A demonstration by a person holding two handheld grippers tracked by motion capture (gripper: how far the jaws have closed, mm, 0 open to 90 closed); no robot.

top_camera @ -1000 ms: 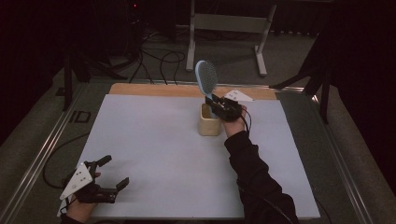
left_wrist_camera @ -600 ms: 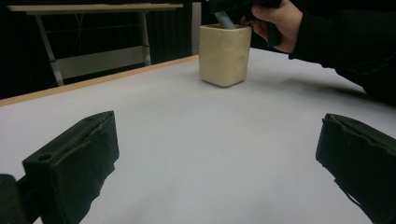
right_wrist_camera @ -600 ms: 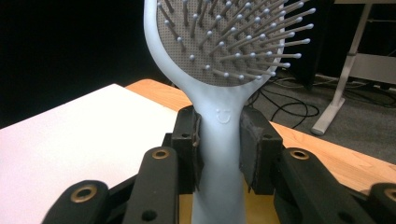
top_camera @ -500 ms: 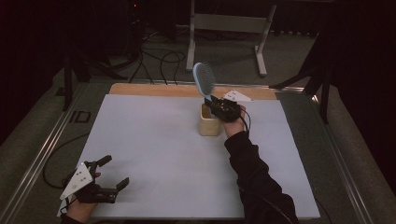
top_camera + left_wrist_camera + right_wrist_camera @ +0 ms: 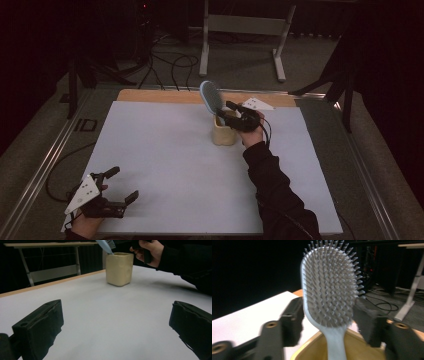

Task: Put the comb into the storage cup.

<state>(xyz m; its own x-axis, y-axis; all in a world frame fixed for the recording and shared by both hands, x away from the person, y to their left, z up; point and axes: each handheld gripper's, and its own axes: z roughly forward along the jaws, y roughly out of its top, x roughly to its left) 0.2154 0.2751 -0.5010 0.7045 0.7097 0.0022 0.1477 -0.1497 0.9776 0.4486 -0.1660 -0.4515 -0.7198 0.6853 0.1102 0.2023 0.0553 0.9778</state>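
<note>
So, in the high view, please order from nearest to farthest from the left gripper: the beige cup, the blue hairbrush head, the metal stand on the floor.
1. Beige square cup, mid-table.
2. Blue hairbrush head, sticking up above the cup.
3. Grey metal stand, on the floor behind the table.

Pale blue hairbrush point(image 5: 211, 97) stands handle-down, tilted, in tan cup point(image 5: 223, 134).

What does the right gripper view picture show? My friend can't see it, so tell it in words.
A pale blue hairbrush stands handle-down in a yellow cup, bristles facing the camera. The right gripper has just opened, its black jaws apart on either side of the brush, above a white table.
</note>
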